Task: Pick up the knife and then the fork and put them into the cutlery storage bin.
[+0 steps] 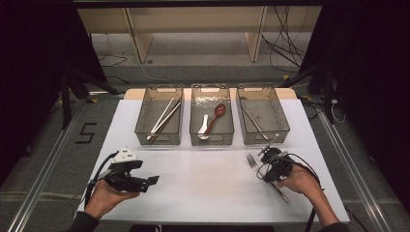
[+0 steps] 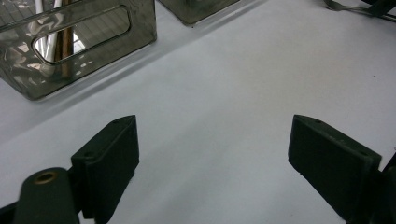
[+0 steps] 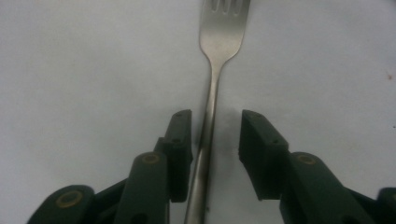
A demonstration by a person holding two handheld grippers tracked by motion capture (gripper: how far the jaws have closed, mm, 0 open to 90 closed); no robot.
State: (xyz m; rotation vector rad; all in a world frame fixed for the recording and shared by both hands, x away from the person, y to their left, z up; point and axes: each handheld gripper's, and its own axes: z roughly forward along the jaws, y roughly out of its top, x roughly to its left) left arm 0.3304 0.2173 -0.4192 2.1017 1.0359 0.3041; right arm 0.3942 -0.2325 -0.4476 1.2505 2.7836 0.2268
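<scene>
Steel fork (image 3: 212, 112) lies between matte black right tongs (image 3: 215, 140).

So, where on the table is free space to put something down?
The widest bare patch lies between the left gripper and the fork, in front of the three bins. A narrow strip runs beside the right bin. It is crowded around the right gripper.

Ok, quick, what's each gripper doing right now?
Left gripper: open, empty, above the white table.
Right gripper: open, jaws straddling the silver metal fork, not clamped.
</scene>
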